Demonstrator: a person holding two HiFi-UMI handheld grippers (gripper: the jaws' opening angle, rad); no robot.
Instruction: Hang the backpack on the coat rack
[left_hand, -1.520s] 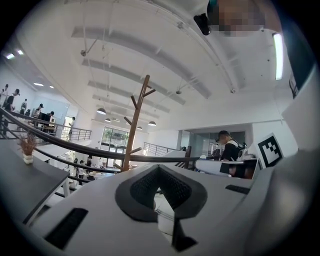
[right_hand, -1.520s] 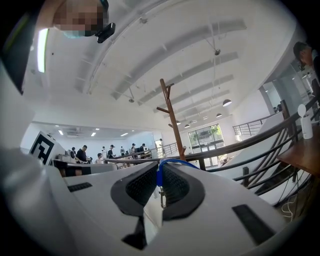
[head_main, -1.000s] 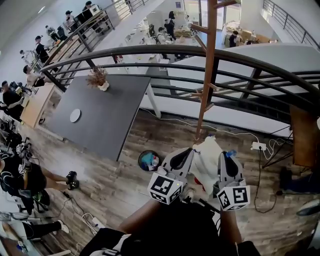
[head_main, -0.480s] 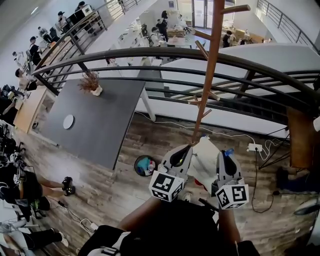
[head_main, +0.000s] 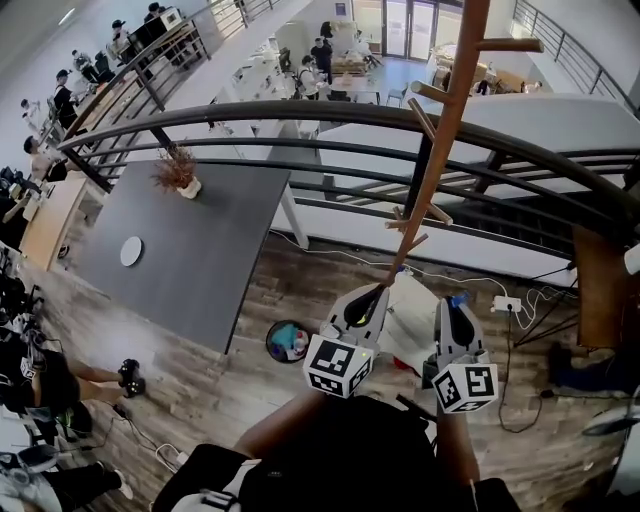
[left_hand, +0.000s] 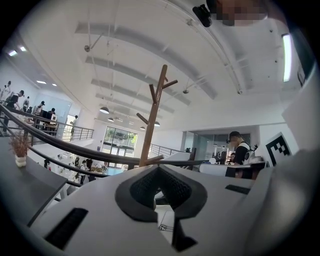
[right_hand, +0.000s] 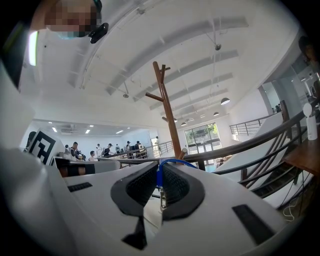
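The white backpack (head_main: 410, 322) hangs low by the foot of the wooden coat rack (head_main: 437, 160), held between both claws; the right gripper (head_main: 448, 308) is clenched on its blue loop (right_hand: 165, 162); the left gripper (head_main: 370, 296) pinches its white fabric. The grippers hide most of the bag.

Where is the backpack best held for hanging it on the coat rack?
At the top of the backpack, by the base of its blue loop, coming from the person's side as the right tool does. The loop arcs past the jaws, open toward the upward-slanting pegs of the coat rack.
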